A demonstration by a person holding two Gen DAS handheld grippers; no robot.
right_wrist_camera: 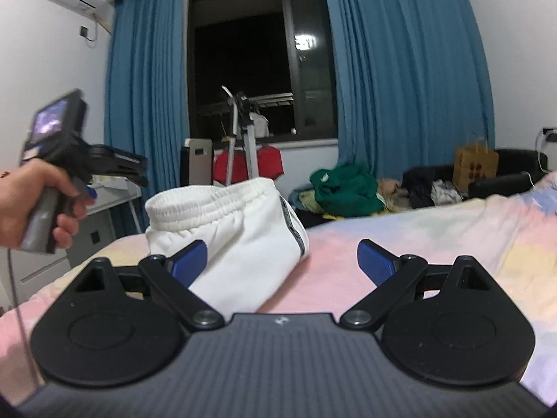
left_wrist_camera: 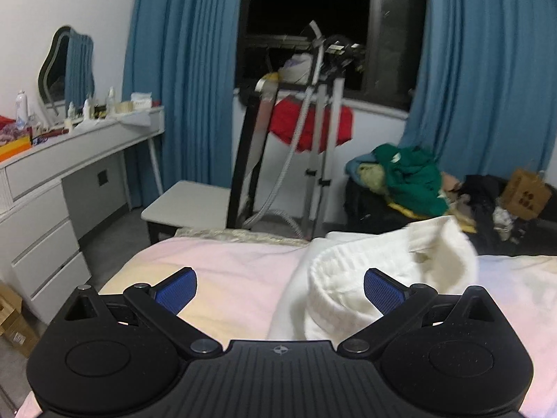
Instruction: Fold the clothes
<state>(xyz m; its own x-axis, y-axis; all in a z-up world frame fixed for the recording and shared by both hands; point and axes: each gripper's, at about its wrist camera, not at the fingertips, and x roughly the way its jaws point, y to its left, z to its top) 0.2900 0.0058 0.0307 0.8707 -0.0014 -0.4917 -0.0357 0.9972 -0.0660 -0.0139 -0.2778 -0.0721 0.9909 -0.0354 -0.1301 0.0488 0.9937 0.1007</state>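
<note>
White trousers [right_wrist_camera: 243, 233] with an elastic waistband and a dark side stripe lie bunched on the pastel bedsheet [right_wrist_camera: 400, 237]. In the left wrist view the same white garment [left_wrist_camera: 365, 278] sits crumpled ahead and to the right. My left gripper [left_wrist_camera: 280, 291] is open and empty above the sheet, its right pad [left_wrist_camera: 383, 292] in front of the cloth. My right gripper [right_wrist_camera: 282, 261] is open and empty, its left pad [right_wrist_camera: 189, 261] in front of the trousers. The left gripper also shows in the right wrist view [right_wrist_camera: 115, 167], held in a hand to the left of the trousers.
A white dresser [left_wrist_camera: 52, 181] with bottles stands left of the bed. A stool [left_wrist_camera: 188, 205], a metal rack with a red cloth [left_wrist_camera: 310, 125] and a heap of green clothes [left_wrist_camera: 407, 177] lie beyond the bed's far edge. Blue curtains [right_wrist_camera: 400, 69] flank a dark window.
</note>
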